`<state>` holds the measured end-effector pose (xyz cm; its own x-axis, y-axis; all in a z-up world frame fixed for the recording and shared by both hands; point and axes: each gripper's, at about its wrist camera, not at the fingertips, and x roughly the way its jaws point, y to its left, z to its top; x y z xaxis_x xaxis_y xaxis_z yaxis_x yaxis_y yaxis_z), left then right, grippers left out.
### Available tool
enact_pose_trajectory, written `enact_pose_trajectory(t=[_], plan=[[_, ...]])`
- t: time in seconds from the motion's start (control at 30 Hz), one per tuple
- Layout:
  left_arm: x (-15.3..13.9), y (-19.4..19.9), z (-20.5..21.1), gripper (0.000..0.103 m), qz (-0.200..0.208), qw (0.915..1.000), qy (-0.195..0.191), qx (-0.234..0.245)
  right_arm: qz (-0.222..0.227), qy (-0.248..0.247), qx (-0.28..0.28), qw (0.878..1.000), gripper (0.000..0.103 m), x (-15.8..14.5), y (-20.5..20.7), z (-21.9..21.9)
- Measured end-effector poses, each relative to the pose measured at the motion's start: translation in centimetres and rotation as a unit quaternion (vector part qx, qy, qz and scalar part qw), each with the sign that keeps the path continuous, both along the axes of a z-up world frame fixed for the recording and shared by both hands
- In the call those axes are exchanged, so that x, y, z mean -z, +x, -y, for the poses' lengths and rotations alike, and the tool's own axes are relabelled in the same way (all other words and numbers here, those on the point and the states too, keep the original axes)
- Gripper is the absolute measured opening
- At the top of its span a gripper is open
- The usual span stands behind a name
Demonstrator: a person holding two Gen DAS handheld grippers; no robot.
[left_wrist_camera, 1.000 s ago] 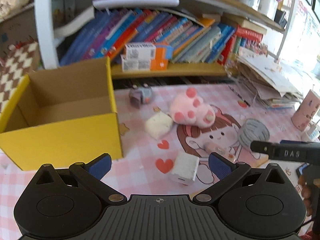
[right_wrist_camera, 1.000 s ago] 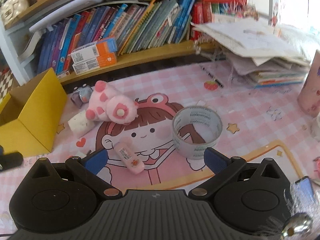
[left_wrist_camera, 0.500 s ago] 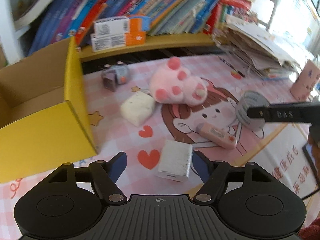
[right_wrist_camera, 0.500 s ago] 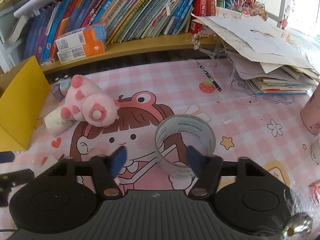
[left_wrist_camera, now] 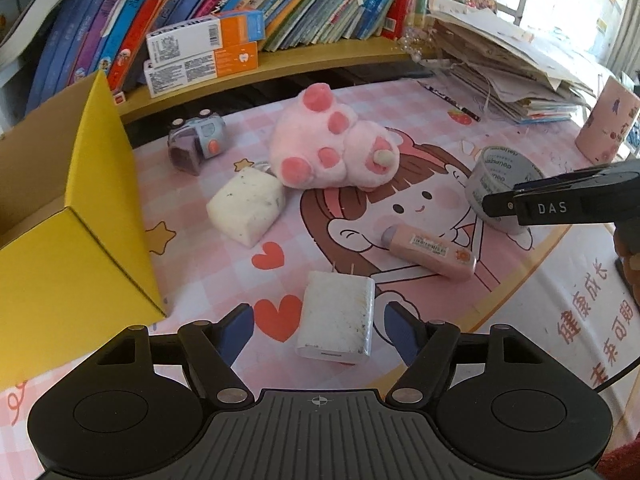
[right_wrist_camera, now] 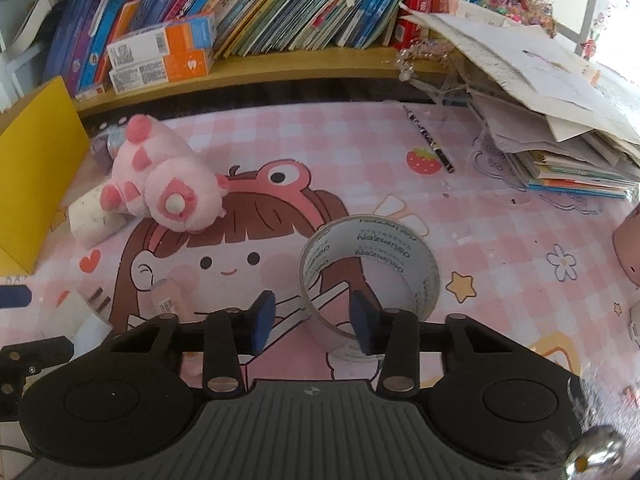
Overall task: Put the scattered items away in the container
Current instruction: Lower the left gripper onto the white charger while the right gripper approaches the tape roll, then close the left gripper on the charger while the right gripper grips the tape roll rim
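Left tongs [left_wrist_camera: 318, 330]: part open, astride the white charger [left_wrist_camera: 336, 318], pads clear.
Right tongs [right_wrist_camera: 314, 316]: just narrowing, straddling the tape roll [right_wrist_camera: 370, 276] wall, untouched.
Yellow box [left_wrist_camera: 76, 240]: left of the charger.

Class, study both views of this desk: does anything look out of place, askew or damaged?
Yes. The pink plush toy lies tipped over, feet up, leaning on the white speckled block. The white charger lies flat, prongs out, its casing scuffed. The paper stack is ragged and overhanging.
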<state>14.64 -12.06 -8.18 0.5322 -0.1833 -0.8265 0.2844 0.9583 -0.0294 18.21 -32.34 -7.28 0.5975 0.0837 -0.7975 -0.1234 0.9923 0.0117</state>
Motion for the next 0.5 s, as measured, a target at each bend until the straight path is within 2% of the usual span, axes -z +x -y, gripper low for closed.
enact_pose_trajectory(t=[0.07,0.13,0.2,0.37,0.5], plan=[[0.3,0.2,0.2,0.071,0.000,1.0000,0.004,0.006,-0.004,-0.004,-0.006,1.000,0.031,0.2,0.3,-0.1],[0.6,0.4,0.3,0.064,-0.004,0.9999,0.009,0.010,-0.009,-0.004,-0.010,1.000,0.022,0.4,0.6,-0.2],[0.9,0.6,0.4,0.063,-0.009,0.9998,0.013,0.013,-0.014,0.000,-0.014,1.000,0.018,0.6,0.7,-0.3],[1.3,0.9,0.7,0.059,-0.012,0.9996,0.014,0.023,-0.019,0.002,-0.016,1.000,0.017,0.8,0.9,-0.4],[1.7,1.1,1.0,0.048,-0.020,0.9993,0.009,0.029,-0.022,-0.002,-0.014,1.000,0.017,1.1,1.1,-0.5]])
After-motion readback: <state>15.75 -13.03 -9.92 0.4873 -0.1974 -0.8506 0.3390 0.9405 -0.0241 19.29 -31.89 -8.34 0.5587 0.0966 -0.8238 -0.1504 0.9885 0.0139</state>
